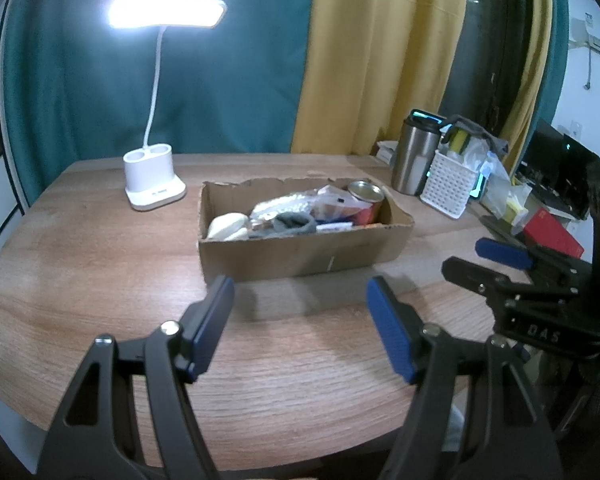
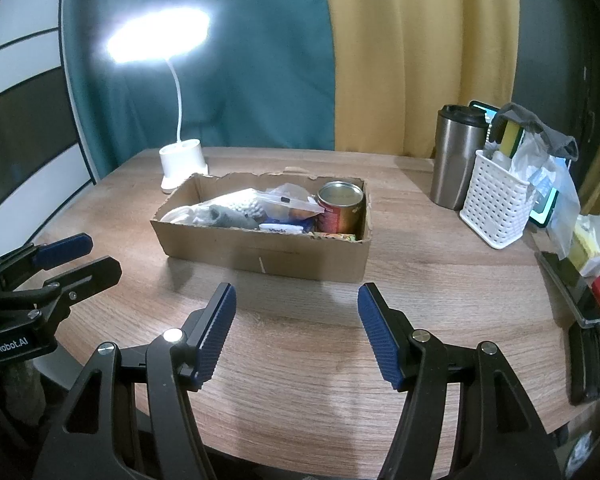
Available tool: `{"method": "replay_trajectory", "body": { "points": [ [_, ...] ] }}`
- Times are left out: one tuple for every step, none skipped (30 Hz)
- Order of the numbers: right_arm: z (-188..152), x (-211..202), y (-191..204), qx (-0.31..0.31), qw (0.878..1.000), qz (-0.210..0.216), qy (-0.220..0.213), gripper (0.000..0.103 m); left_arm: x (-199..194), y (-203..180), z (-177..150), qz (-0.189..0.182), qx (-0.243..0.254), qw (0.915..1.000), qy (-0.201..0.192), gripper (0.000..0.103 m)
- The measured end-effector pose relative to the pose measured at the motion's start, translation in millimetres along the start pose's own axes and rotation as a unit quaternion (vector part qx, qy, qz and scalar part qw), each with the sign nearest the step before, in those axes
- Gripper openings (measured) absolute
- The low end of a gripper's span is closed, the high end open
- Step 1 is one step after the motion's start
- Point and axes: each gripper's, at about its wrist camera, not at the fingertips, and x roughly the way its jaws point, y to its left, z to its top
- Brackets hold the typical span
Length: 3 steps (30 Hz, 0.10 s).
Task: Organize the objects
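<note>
Left wrist: cardboard box [image 1: 300, 254] beyond tool [image 1: 300, 330].

Brown box [image 2: 260, 248], white perforated basket [image 2: 496, 204]

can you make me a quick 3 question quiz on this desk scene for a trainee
1. True or false: the left hand-held gripper is holding something.
2. Where does the tin can stand?
A. in the white basket
B. in the cardboard box
C. on the lamp base
3. Fill in: the steel tumbler stands right beside the white ____.

Key
1. False: its jaws are apart with only bare table behind them; the right hand-held gripper is empty too.
2. B, at the right end of the cardboard box.
3. basket, while the desk lamp sits behind the box.
</note>
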Motion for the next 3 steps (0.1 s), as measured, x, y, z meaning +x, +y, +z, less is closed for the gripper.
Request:
{"method": "replay_trajectory", "body": {
  "points": [
    [-0.2, 0.4, -0.3, 0.000, 1.000, 0.000, 0.000, 0.067, 0.1, -1.3, -0.4, -0.002, 0.004, 1.0000, -0.001, 0.070],
    [-0.2, 0.4, -0.4, 0.001, 1.000, 0.000, 0.001, 0.067, 1.1, -2.5, -0.5, -0.001, 0.010, 1.0000, -0.001, 0.070],
    [-0.1, 0.9, -1.2, 0.002, 1.000, 0.002, 0.001, 0.067, 2.4, -2.4, -0.2, 0.000, 0.013, 0.9999, 0.000, 0.070]
  ]
}}
